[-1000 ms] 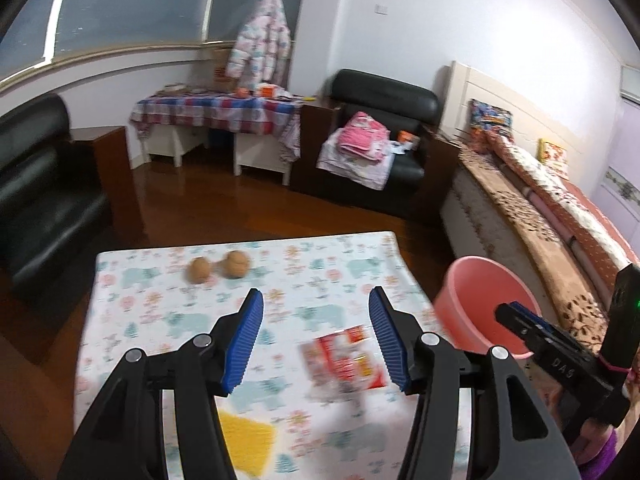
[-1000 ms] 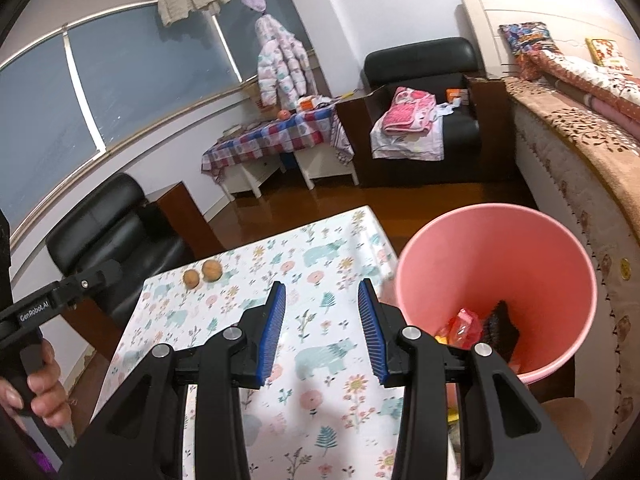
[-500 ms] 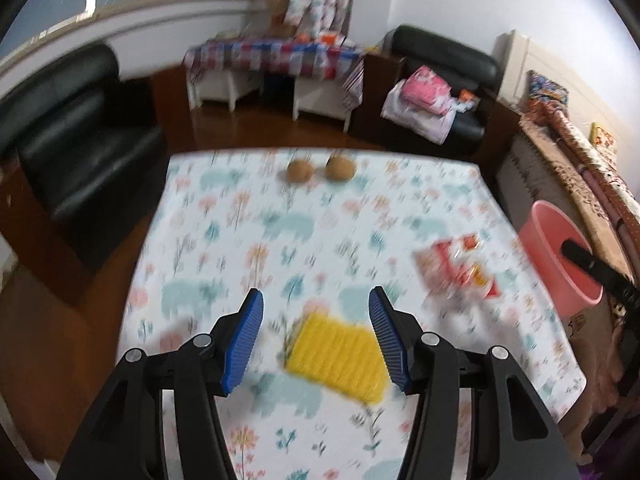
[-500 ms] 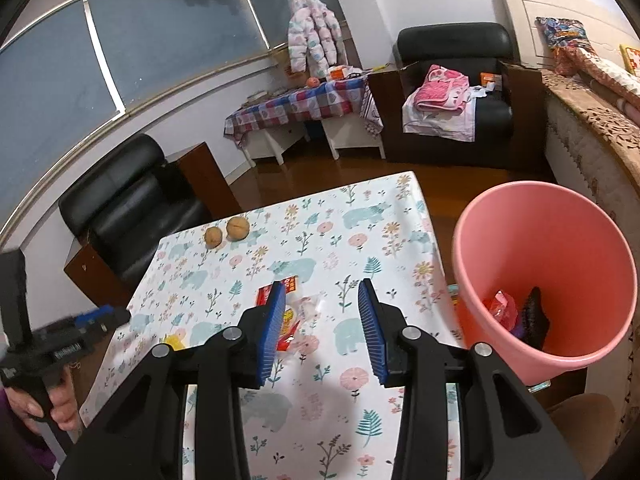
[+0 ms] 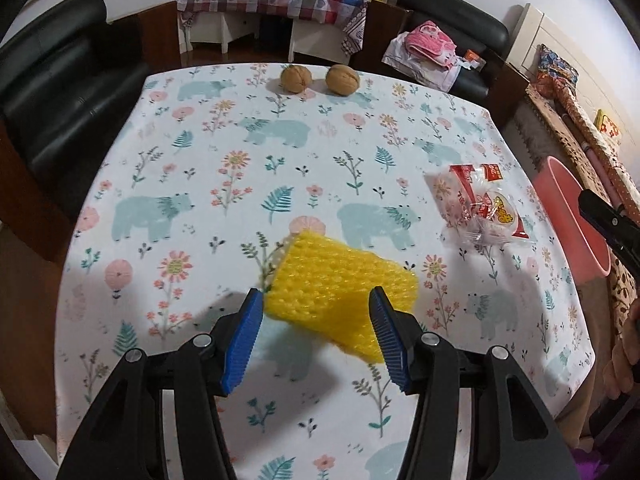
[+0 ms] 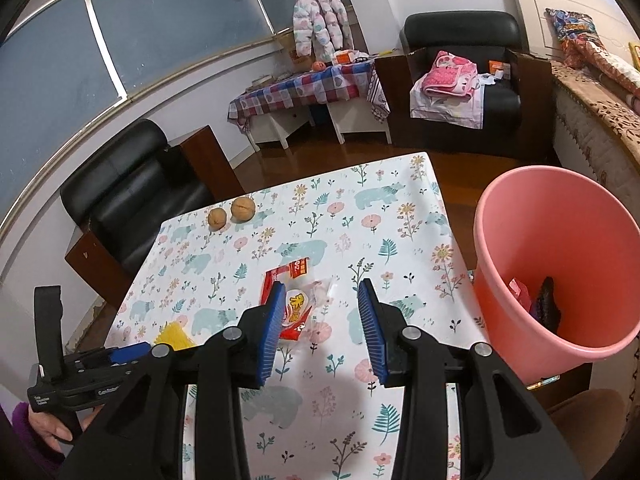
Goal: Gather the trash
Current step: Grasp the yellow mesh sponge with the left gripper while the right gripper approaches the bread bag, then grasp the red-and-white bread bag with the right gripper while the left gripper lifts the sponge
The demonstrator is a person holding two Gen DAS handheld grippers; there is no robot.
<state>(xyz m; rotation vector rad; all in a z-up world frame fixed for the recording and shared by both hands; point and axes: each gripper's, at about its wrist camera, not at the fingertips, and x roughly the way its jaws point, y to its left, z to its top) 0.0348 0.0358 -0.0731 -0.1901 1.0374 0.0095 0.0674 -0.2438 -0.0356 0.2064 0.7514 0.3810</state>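
Living room, black armchairs along the walls; worktop under a cloth printed with bears and flowers. Two walnuts sit near its far edge.

My left hand-held gripper is low over the near half of the worktop, jaws apart. Yellow foam net lies between the blue pads, tilted, one end raised; the pads do not press on it.

My right hand-held gripper hangs over the right side of the worktop, jaws apart, nothing clamped. Red-and-clear wrapper lies flat on the cloth just beyond the tips.

Pink bin stands off the worktop's right edge, near the wrapper. Inside it: a pink scrap and something dark; I cannot tell what they are.
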